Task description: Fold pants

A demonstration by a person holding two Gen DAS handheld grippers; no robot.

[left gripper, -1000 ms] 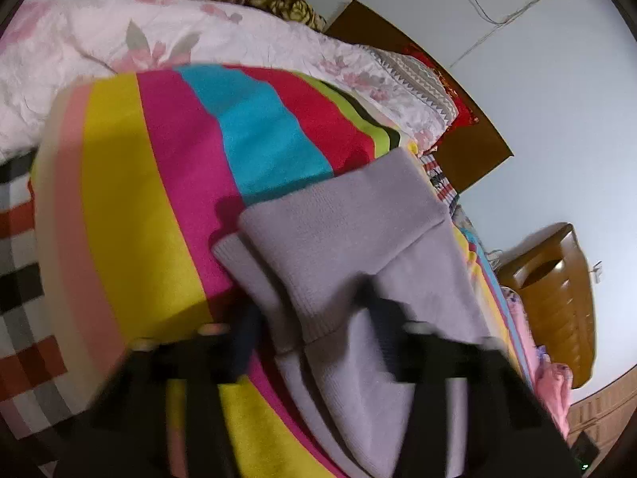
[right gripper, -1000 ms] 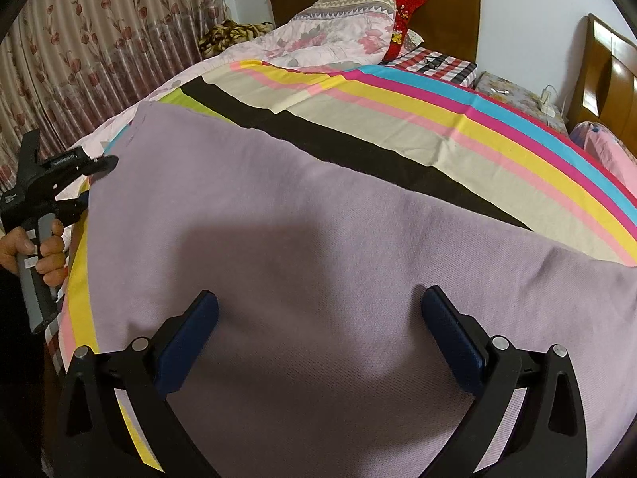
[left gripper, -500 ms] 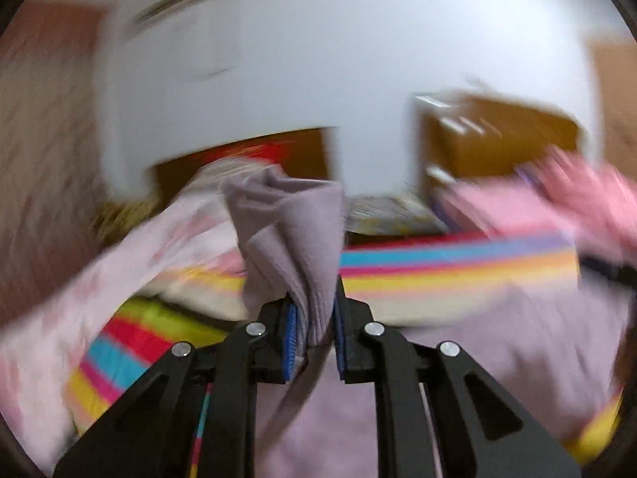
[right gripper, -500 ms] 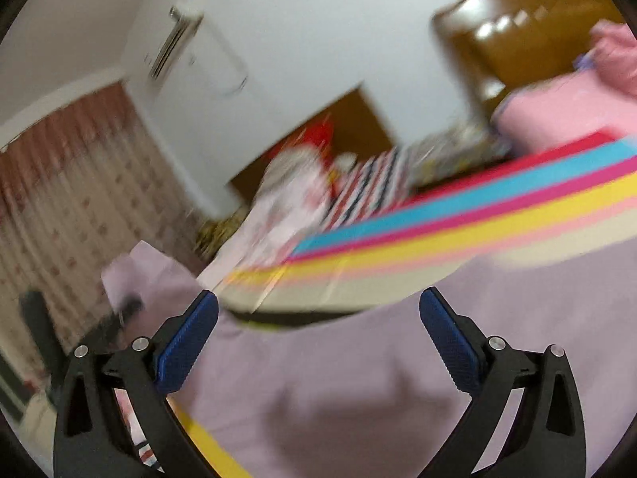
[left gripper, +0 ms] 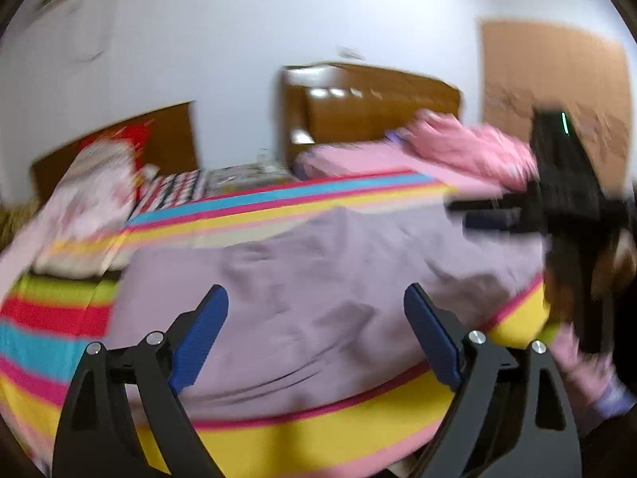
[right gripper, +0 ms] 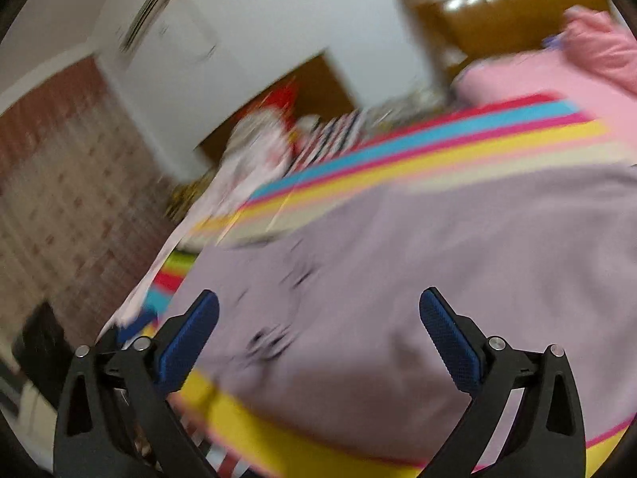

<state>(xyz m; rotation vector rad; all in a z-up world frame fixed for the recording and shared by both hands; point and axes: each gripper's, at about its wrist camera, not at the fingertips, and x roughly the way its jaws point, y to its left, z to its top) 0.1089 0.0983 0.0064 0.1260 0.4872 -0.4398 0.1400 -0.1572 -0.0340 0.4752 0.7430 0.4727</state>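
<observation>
Only the left view shows the right gripper (left gripper: pixel 489 215), apart; left gripper (left gripper: pixel 314 334), just opened, holds nothing. Pants (left gripper: pixel 318 279) lie spread on the striped sheet (left gripper: pixel 318 442); curtain (right gripper: pixel 59 183) shows rightward.

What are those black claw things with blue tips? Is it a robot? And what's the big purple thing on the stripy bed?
No robot: a person holds a grabber tool in each hand, each with a little camera looking out along its jaws. One picture is from the left gripper, the other from the right gripper. The purple thing is a pair of pants lying on a striped bedspread, being folded. The left jaws have just been opening and have nothing between them now. Both grippers are open and empty. At the left picture's right edge you see the other tool.
</observation>
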